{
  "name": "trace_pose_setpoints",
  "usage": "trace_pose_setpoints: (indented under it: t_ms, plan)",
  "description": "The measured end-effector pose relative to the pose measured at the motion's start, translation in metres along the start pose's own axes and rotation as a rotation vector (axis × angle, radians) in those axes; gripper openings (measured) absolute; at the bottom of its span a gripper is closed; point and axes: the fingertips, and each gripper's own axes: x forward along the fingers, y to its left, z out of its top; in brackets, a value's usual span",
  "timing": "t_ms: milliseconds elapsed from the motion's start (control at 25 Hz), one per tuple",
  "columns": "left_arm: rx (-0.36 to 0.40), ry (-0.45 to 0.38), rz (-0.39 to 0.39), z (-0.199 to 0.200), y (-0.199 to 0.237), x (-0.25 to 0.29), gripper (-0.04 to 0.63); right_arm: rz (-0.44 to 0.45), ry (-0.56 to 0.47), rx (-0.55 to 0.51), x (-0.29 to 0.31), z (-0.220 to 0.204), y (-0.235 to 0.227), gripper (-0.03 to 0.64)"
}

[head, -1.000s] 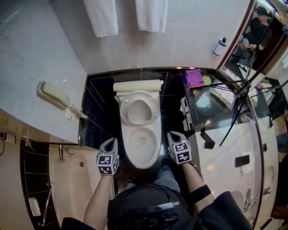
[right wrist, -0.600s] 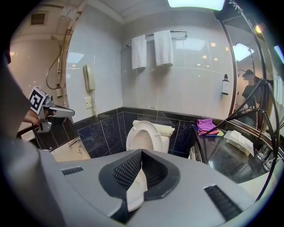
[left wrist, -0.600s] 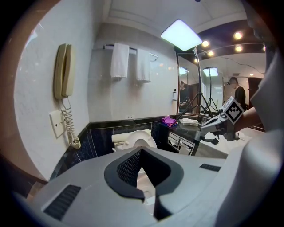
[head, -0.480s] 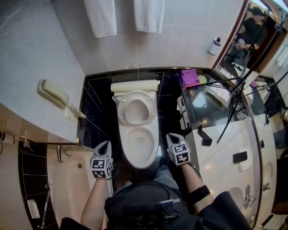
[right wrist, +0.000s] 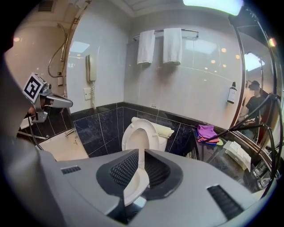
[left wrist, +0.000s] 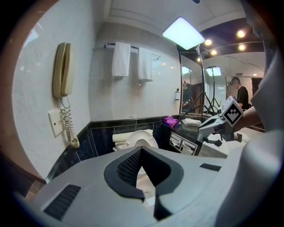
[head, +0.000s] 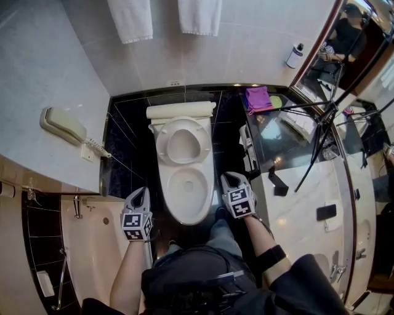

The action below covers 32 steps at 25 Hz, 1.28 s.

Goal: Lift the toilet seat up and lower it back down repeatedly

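The white toilet seat stands raised against the tank, and the bowl below it is uncovered. The seat also shows upright in the left gripper view and the right gripper view. My left gripper hovers left of the bowl's front, its jaws shut and empty. My right gripper hangs at the bowl's right side. Its jaws are opening by a narrow slit, with nothing between them. Neither gripper touches the toilet.
A wall phone hangs on the left and a bathtub lies below it. Towels hang above the tank. On the right are a marble vanity, a purple cloth, a tripod and a mirror.
Both grippers have drawn back from the toilet toward the person, the left one also drifting left. The seat stays upright.
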Motion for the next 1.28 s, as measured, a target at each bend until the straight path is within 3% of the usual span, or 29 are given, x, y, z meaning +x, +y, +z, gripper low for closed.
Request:
trace_pose_setpoints:
  t_ms: [360,720,920,1280]
  plan:
    - [-0.001,0.022,-0.002,0.003,-0.011,0.049,0.000,0.034,0.021,-0.139,0.055,0.030,-0.026,0.161]
    - [0.023,0.048,0.016,0.003,-0.020,0.134,0.000,0.051,0.047,-0.311,0.158,0.046,-0.065,0.209]
    - [0.032,0.064,0.024,-0.005,-0.017,0.180,0.000,0.068,0.042,-0.356,0.223,0.049,-0.078,0.253]
    - [0.020,0.107,0.029,-0.023,-0.009,0.242,0.000,0.101,0.045,-0.451,0.312,0.054,-0.086,0.252]
